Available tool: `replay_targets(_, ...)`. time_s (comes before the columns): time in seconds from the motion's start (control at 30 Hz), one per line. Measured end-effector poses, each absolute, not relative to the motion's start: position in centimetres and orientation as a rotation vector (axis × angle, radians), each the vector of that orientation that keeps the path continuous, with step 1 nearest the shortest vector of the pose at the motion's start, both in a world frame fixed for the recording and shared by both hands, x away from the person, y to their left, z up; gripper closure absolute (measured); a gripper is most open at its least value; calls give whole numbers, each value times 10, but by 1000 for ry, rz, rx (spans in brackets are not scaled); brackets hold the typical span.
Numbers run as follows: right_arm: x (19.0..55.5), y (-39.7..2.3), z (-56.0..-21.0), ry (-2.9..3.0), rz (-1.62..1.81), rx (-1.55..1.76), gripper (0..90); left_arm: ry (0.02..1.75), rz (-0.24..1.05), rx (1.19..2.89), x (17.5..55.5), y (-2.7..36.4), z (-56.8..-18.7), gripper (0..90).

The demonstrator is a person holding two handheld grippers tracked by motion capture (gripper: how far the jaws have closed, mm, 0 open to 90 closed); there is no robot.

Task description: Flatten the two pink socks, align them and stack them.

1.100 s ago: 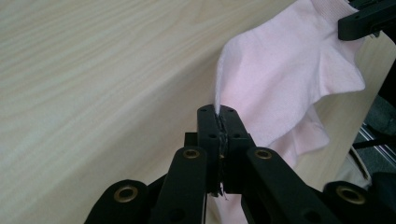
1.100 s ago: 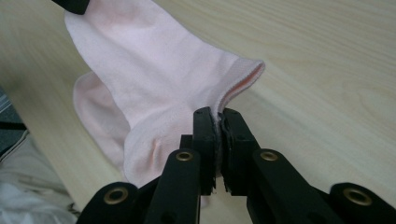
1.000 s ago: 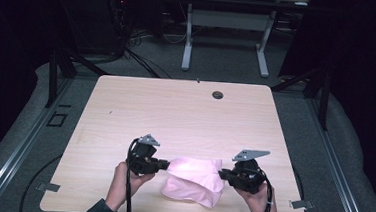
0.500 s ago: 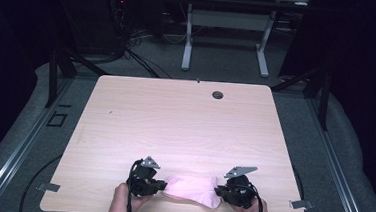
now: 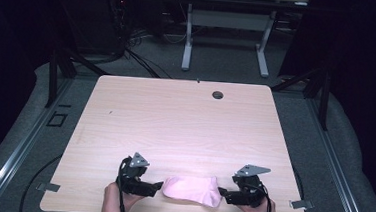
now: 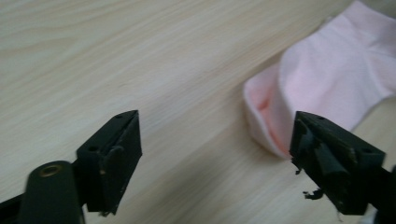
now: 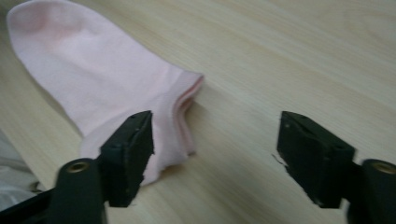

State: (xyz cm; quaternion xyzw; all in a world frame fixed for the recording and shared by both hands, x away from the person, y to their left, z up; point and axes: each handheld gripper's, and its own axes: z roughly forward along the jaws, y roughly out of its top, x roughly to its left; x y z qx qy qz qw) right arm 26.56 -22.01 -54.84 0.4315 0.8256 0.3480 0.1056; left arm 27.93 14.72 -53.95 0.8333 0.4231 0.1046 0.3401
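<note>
Pale wood-grain table (image 5: 175, 115), matte laminate. Near front edge, left to right: left gripper (image 5: 156, 187), black blocky jaws just opened, spread, nothing pinched. Pink sock (image 5: 192, 190), soft knit, lying flat and limp between both grippers. Right gripper (image 5: 222, 193), jaws likewise just opened, spread beside ribbed cuff. No writing legible.

We see a pale pink sock (image 5: 192, 190) lying flat, folded, near the tabletop's (image 5: 175, 120) front edge.
</note>
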Motion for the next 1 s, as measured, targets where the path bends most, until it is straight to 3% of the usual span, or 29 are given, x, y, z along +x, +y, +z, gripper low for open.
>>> replay_targets(0.07,265,-231,-546,2386,1019,1294,160,1131,334,2144,280,157,-540,141)
replay_targets(0.27,267,-265,-547,2274,956,1383,0,1272,462,2105,283,194,-549,13)
replay_targets(0.67,281,-308,-573,2155,827,1509,0,1448,561,2014,291,242,-584,1)
replay_targets(1.0,286,-318,-588,2093,842,1505,0,1426,593,1974,293,250,-593,0)
